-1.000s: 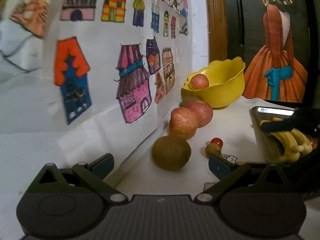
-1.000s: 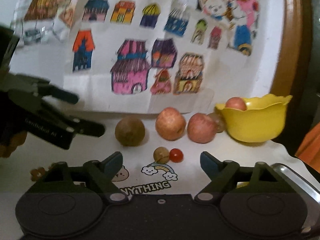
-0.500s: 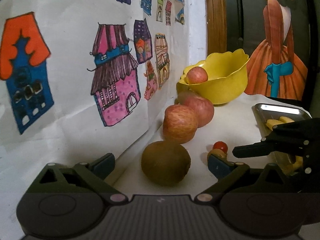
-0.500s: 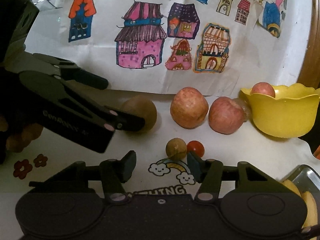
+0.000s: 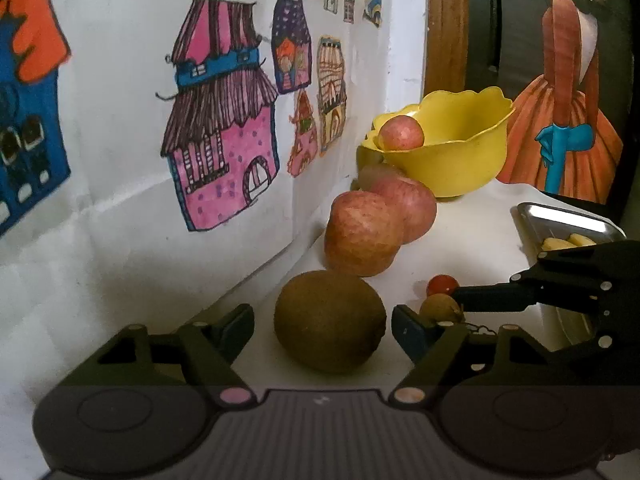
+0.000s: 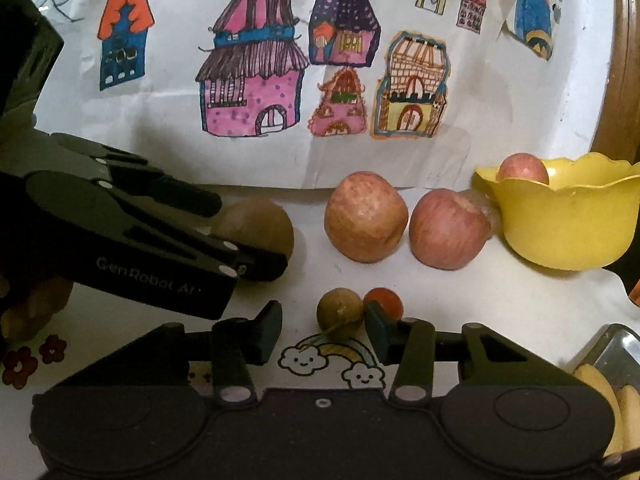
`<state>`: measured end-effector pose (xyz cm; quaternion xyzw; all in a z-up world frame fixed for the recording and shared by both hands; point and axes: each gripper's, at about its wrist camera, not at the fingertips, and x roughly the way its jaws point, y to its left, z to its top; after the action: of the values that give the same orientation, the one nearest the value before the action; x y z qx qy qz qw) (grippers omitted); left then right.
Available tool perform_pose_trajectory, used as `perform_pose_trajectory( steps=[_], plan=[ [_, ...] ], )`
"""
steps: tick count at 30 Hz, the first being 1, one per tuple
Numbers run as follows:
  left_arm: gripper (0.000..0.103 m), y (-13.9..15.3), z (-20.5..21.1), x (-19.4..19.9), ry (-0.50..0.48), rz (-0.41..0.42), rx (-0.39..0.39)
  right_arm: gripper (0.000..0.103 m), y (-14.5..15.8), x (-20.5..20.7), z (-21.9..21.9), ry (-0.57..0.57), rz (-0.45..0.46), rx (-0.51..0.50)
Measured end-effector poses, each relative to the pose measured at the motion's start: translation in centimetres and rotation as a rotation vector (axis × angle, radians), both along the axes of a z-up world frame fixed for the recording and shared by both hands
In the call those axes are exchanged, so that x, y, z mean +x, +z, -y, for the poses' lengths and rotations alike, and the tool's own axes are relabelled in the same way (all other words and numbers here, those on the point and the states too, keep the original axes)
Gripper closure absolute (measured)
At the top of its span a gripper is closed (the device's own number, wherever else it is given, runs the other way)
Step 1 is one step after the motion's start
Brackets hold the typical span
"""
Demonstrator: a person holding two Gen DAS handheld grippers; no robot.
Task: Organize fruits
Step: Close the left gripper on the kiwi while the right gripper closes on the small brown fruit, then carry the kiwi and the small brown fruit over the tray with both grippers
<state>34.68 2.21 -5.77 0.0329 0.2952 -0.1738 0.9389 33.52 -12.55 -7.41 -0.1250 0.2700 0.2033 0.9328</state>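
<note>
Brown kiwi (image 5: 330,322) now sits between the advanced left tongs (image 5: 322,326).

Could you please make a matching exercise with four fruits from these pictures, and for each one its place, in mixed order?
Things:
1. kiwi
2. small apple
3. bananas
4. small tan fruit

Places:
A. in the yellow bowl
B. between the open fingers of the left tool
C. on the metal tray
D. between the open fingers of the right tool, beside a cherry tomato

Pairs: 1-B, 2-A, 3-C, 4-D
</note>
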Motion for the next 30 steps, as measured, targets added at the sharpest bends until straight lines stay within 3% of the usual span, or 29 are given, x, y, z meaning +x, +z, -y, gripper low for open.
perform_pose_trajectory(
  steps=[4,6,22,30],
  plan=[
    [0.036,-0.3,-0.1,0.5,-0.008,-0.03,-0.027,0.064,0.0,0.3,0.0,-0.006,-0.008,0.001],
    [0.036,-0.3,0.0,0.5,-0.005,-0.029,-0.028,0.071,0.0,0.4,0.1,-0.012,-0.012,0.003],
    [0.037,0.0,0.5,-1.3,0.012,-0.052,-0.039,0.075,0.3,-0.9,1.0,-0.048,-0.009,0.045],
    [0.037,0.9,1.0,-3.8,-0.003,-0.053,-0.045,0.075,1.0,-3.6,2.5,-0.072,0.006,0.076]
  ],
)
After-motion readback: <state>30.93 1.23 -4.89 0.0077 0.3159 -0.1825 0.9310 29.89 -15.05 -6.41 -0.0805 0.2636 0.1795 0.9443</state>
